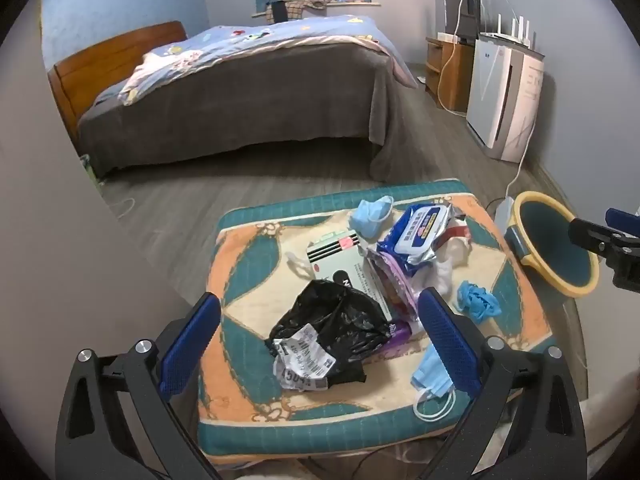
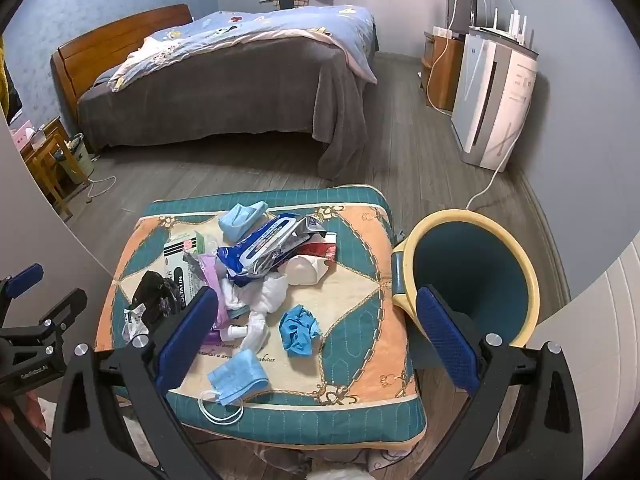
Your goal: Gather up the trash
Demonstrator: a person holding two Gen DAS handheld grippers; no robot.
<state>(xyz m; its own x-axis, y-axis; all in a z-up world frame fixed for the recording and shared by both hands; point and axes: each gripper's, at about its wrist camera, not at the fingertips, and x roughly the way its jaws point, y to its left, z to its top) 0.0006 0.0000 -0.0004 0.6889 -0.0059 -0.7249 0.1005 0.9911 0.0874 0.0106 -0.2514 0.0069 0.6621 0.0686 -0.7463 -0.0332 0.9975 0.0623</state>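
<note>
Trash lies on a patterned cushion: a crumpled black bag, a white medicine box, a blue wet-wipes pack, white tissues, a crumpled blue glove and blue face masks. A teal bin with a yellow rim stands right of the cushion. My left gripper is open, just above the black bag. My right gripper is open, above the blue glove.
A bed stands beyond the cushion across grey wood floor. A white air purifier and a wooden cabinet line the right wall, with a white cable on the floor. A small wooden table is at left.
</note>
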